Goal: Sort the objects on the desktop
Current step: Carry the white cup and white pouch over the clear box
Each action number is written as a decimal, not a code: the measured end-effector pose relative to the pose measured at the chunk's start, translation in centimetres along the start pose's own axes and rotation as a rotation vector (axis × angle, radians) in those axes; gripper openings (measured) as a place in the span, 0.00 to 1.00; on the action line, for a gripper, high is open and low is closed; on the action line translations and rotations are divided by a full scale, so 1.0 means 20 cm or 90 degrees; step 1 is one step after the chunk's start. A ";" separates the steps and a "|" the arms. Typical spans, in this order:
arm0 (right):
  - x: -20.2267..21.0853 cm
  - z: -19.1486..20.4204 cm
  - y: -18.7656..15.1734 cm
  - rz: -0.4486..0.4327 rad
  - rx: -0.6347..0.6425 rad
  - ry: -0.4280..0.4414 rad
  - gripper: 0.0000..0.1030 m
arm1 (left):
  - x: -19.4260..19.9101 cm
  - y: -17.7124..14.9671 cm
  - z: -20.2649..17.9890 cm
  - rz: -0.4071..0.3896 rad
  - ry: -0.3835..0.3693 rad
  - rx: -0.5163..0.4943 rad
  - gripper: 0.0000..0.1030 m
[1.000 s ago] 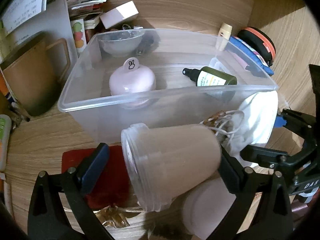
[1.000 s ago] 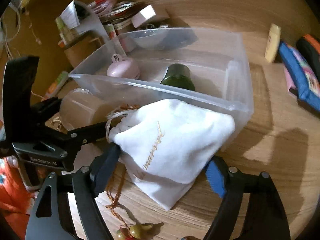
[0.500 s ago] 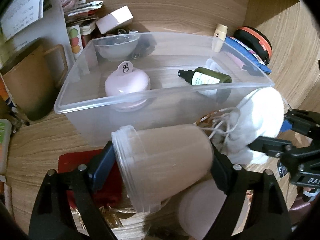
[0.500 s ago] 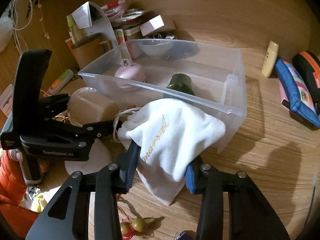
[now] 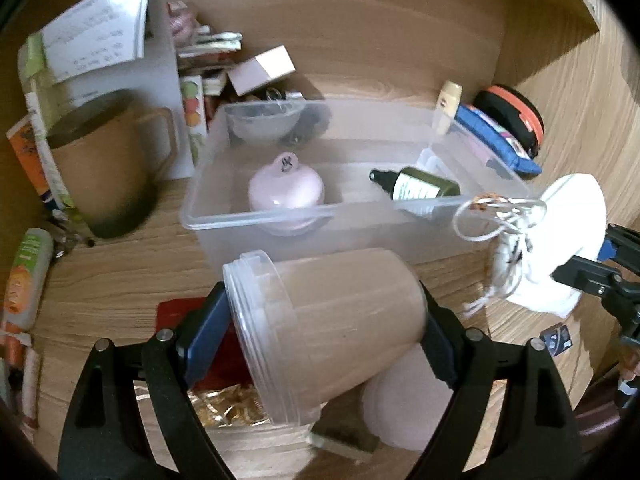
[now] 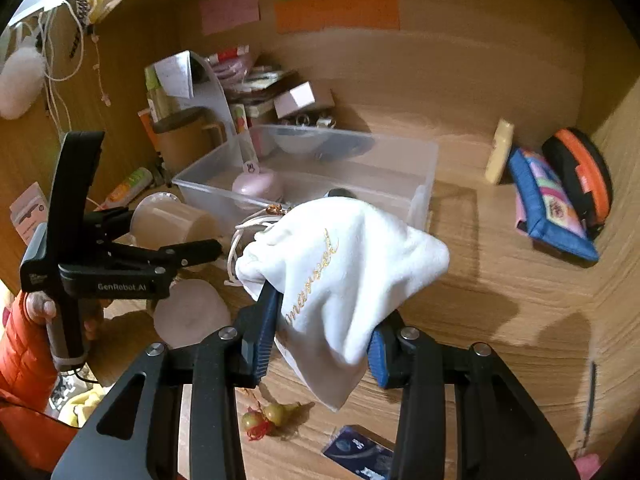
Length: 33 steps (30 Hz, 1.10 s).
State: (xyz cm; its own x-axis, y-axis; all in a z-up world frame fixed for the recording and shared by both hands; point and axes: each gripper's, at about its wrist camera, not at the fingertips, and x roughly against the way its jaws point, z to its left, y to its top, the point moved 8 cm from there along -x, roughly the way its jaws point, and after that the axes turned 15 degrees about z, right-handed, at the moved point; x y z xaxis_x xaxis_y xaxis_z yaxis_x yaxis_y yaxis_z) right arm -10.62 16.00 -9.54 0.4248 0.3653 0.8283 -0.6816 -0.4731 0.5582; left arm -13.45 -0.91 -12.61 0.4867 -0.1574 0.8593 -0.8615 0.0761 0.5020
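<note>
Wooden desk (image 6: 500, 280), pouch (image 6: 352, 264) between claw (image 6: 320, 340)

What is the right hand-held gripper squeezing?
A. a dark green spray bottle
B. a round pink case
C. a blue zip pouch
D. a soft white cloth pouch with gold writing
D: the right hand-held gripper has its blue pads pressed into the soft white cloth pouch with gold writing, lifted off the wooden desk; the green bottle and pink case lie in the clear plastic bin.
</note>
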 end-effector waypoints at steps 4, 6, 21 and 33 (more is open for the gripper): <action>0.08 0.02 0.00 -0.019 0.009 -0.002 0.35 | 0.07 0.01 0.01 -0.020 0.005 0.008 0.84; 0.11 0.03 0.01 -0.028 0.016 -0.004 0.35 | 0.11 0.01 0.02 -0.028 0.006 0.012 0.83; 0.21 0.01 0.13 -0.071 0.026 -0.013 0.35 | 0.30 0.16 0.08 -0.088 0.017 0.026 0.83; 0.08 -0.06 0.29 -0.059 0.025 -0.007 0.35 | 0.23 0.35 0.11 -0.079 0.014 0.020 0.84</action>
State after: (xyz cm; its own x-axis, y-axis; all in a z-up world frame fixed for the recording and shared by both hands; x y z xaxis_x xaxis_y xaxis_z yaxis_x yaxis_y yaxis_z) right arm -14.67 14.79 -5.05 0.4911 0.4007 0.7735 -0.6151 -0.4692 0.6336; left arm -17.50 -3.20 -5.29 0.5924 -0.1415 0.7931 -0.7986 0.0267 0.6012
